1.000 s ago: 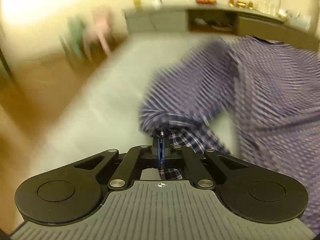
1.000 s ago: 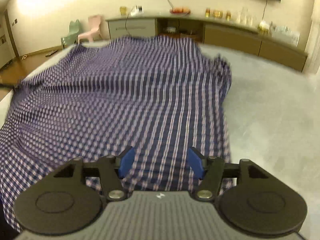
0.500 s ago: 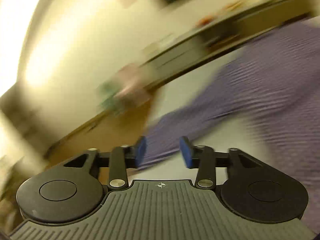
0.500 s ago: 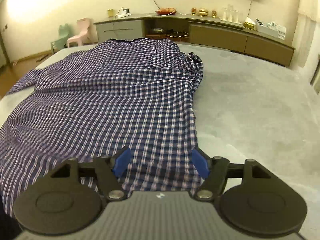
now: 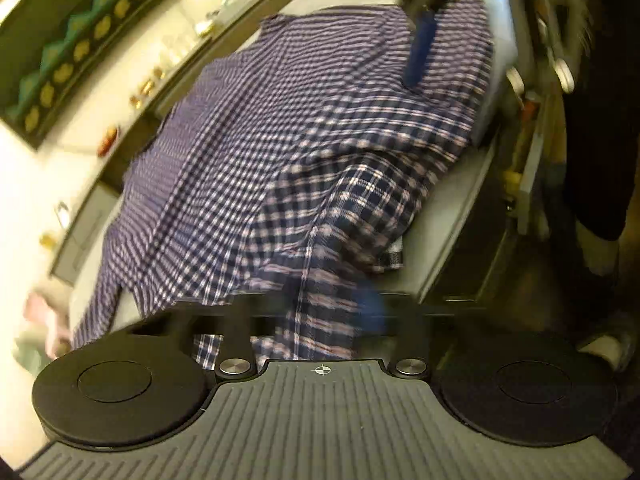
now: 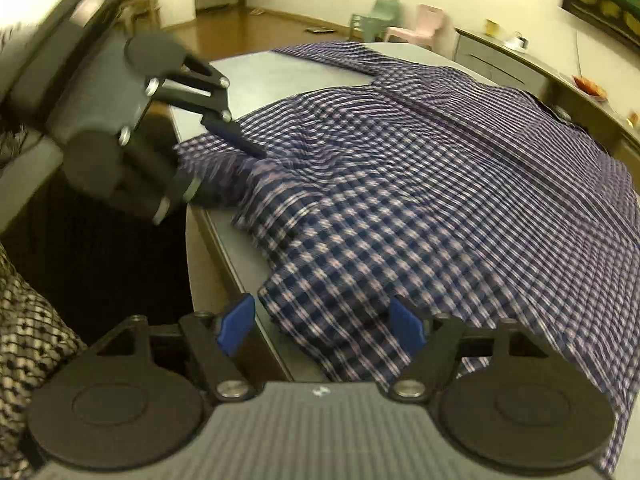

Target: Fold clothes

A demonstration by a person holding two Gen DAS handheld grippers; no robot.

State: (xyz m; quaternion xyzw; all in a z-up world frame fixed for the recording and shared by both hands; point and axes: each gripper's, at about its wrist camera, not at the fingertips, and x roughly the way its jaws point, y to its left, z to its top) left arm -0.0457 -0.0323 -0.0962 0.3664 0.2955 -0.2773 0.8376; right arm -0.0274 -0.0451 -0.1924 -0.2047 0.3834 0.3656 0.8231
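A blue and white checked shirt [image 6: 440, 180] lies spread on the grey table [image 6: 280, 76], its hem hanging over the near edge. My left gripper [image 6: 236, 140] is at the hem's left corner, shut on the cloth. In the left wrist view, blurred shirt [image 5: 280, 140] fabric runs up between the left gripper [image 5: 320, 308]. My right gripper [image 6: 320, 324] is closing, with the hem's near edge lying loose between its blue pads [image 6: 236, 324], which do not press it. A blue finger [image 5: 418, 54] of the right gripper shows over the far hem.
A low cabinet [image 6: 500, 60] with small items runs along the wall. A green chair [image 6: 384, 12] and a pink chair [image 6: 424, 20] stand on the wooden floor beyond the table. A person's dark leg [image 5: 592, 120] is beside the table edge [image 5: 452, 216].
The left gripper let go of the sleeve, opened, swung round and shut on the hem corner. The right gripper rolled and moved to the near hem.
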